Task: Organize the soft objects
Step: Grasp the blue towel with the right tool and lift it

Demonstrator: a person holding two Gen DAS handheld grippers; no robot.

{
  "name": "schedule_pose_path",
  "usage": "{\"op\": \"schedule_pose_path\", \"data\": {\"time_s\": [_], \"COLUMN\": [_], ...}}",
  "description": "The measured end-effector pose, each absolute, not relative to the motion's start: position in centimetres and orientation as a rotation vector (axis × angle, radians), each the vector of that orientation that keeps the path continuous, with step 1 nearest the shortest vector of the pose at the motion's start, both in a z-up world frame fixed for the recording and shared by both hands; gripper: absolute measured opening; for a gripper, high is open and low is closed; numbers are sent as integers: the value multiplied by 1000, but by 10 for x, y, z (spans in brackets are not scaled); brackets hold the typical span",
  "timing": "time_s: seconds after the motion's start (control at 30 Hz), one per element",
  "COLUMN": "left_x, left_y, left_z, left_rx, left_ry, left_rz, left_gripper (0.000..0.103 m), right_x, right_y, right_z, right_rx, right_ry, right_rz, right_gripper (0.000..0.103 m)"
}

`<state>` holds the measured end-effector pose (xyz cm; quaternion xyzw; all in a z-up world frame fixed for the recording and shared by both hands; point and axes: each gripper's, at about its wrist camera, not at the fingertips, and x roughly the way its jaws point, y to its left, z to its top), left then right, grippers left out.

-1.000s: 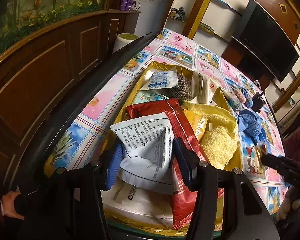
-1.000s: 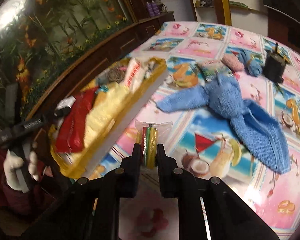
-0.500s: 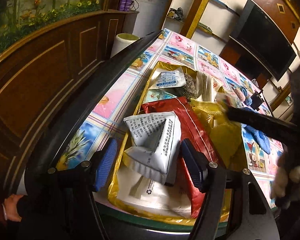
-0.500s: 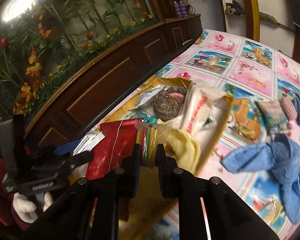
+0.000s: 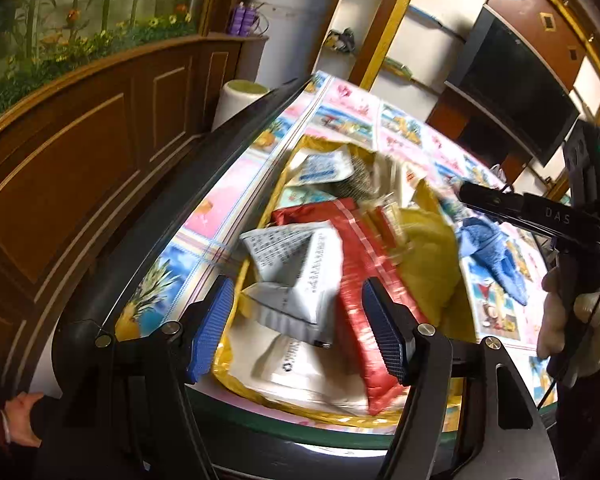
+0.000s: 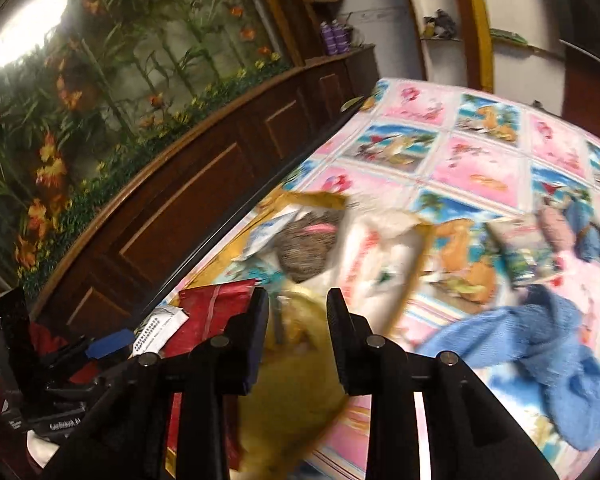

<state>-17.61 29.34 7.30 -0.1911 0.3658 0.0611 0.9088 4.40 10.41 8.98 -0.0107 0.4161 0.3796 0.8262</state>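
The right tongs have just been opening: the small clear packet of coloured strips they pinched half a second ago is no longer between the jaws, which now stand apart with nothing in them, above the yellow cloth in the yellow tray. In the left wrist view a clear packet shows, blurred, on the pile beside the red pouch; this is probably the released item, so that delivery appears complete. The left tongs are spread wide and have let go of the white printed sachet, which a second ago they clamped; it now lies loose between the blue pads, untouched, on top of a larger white bag. The tray sits at the near-left corner of the table, close to the table's left edge. Items judged still to be sorted lie well apart toward the right edge: a blue towel, a pink knitted item and a small blue one just beside it. The tray is heaped, with a grey-brown knitted item and a white-and-red bag at its far end, so free room for further items is limited. The two tongs work close together over the tray.
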Motion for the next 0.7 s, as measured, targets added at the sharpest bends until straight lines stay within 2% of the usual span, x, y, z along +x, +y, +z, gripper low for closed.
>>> {"op": "schedule_pose_path", "data": {"time_s": [0.13,0.27,0.53,0.6,0.63,0.67,0.7], "left_x": [-180,-174,-166,-168,-169,-170,-169], "left_y": [285,267,225,218,215,213,210], "left_z": [81,87,99,102,103,104,105], "left_rx": [-399,-387,-315,-294,-287,-279,-271], "left_ry": [708,701,732,738,741,745,750], "left_rz": [81,36,-21,-18,-14,-12,-11], "left_gripper": [67,67,67,67,67,67,67], "right_x": [62,78,100,107,110,111,112], "right_y": [29,-33,-27,-16,-11,-8,-5], "right_z": [95,86,55,47,43,39,35], "right_rx": [31,86,31,-8,-34,-56,-80], "right_ry": [848,857,917,931,936,934,934], "right_rz": [646,491,477,493,489,485,483], "right_gripper": [36,37,38,46,59,64,64]}}
